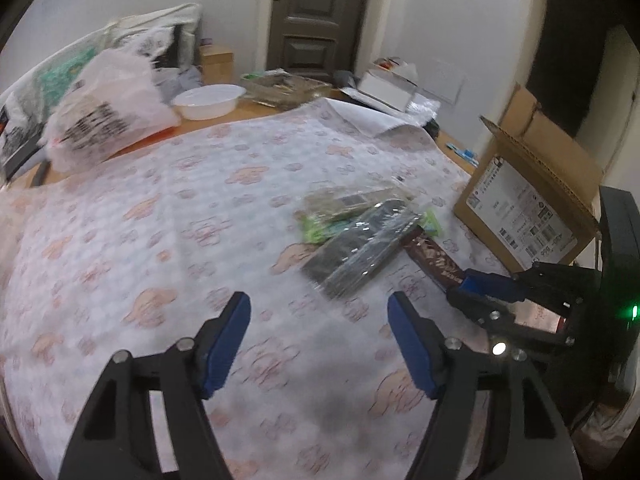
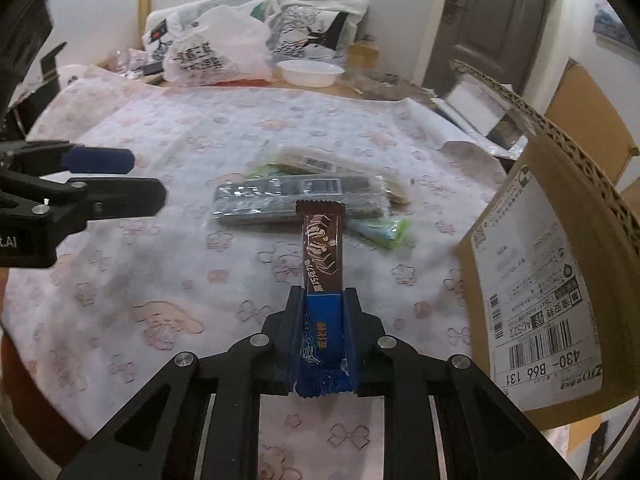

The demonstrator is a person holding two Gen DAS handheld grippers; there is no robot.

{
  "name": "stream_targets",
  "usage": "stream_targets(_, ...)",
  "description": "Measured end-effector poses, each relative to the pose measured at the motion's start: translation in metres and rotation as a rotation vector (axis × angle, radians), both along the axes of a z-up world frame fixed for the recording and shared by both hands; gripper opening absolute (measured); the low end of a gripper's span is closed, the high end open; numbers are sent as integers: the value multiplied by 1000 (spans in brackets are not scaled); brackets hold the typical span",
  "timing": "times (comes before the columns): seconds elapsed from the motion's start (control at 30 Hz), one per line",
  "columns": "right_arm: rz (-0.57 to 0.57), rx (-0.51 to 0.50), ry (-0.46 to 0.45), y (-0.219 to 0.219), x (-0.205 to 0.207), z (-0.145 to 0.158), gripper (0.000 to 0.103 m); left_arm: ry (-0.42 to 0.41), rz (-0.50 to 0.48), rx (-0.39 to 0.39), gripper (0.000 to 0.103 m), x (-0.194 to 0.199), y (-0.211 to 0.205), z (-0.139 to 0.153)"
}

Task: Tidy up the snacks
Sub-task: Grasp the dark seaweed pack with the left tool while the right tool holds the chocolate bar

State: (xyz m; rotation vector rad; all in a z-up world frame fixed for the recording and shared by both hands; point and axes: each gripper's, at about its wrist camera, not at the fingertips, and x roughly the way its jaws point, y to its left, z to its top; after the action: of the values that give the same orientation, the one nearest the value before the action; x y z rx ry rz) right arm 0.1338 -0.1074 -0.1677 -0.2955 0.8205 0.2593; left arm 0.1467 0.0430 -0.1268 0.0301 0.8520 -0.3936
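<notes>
My right gripper is shut on a brown and blue chocolate bar and holds it above the patterned tablecloth. The bar also shows in the left wrist view, held by the right gripper. A pile of snack packs lies on the cloth: a dark clear-wrapped pack, a tan pack and a green pack. My left gripper is open and empty, low over the cloth, in front of the pile. It shows at the left of the right wrist view.
An open cardboard box with a shipping label stands at the right, close to the held bar; it shows in the left wrist view. At the back lie a plastic bag, a white bowl, tote bags and a clear tray.
</notes>
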Motion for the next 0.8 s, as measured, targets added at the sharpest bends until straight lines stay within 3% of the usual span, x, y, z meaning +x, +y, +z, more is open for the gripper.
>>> stream_targets(0.3, -5, 10, -16, -6, 9, -11, 14, 69, -145, 130, 68, 64, -52, -25)
stream_targets(0.43, 10, 31, -17, -6, 9, -12, 14, 94, -202, 150, 69, 77, -62, -36)
stream_targets(0.5, 18, 36, -17, -5, 9, -12, 14, 89, -206, 165, 68, 77, -63, -38)
stream_targets(0.6, 22, 39, -19, -5, 9, -12, 14, 88, -192, 182, 54, 74, -61, -36)
stream_targets(0.8, 20, 55, -12, -5, 5, -12, 14, 94, -104, 183, 50, 49, -35, -36)
